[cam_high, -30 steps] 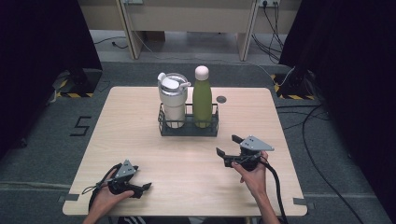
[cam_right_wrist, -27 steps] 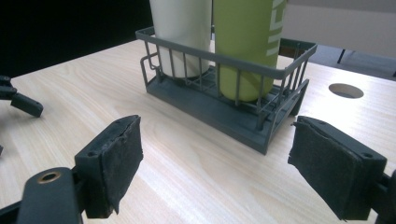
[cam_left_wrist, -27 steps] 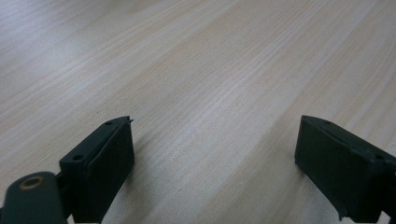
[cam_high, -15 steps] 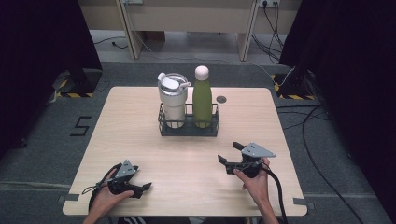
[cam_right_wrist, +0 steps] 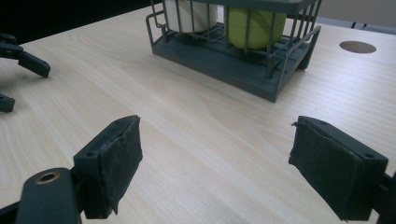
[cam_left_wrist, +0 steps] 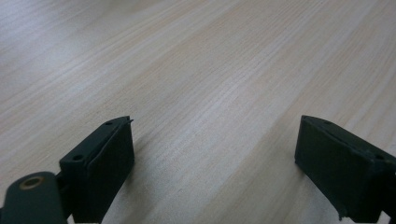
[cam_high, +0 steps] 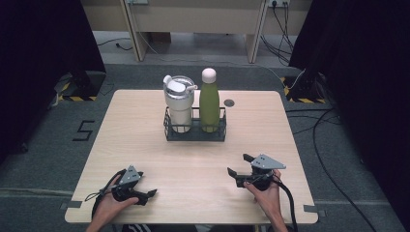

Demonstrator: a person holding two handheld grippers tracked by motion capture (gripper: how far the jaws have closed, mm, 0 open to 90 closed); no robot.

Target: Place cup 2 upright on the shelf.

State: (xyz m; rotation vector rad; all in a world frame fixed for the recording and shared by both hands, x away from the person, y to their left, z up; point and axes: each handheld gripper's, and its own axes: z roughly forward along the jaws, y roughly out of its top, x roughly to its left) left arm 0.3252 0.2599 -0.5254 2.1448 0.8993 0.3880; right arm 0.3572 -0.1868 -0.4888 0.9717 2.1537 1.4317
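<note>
Both tongs rest near the worktop's front edge, well short of the wire caddy.

The wire caddy (cam_high: 195,131) stands mid-worktop (cam_high: 145,121), holding a white tumbler (cam_high: 179,102) beside a green bottle (cam_high: 209,100). The left tongs (cam_high: 145,194) sit front-left of the caddy, jaws spread wide, gripping nothing; the right tongs (cam_high: 238,169) sit front-right, equally wide and empty.
</note>
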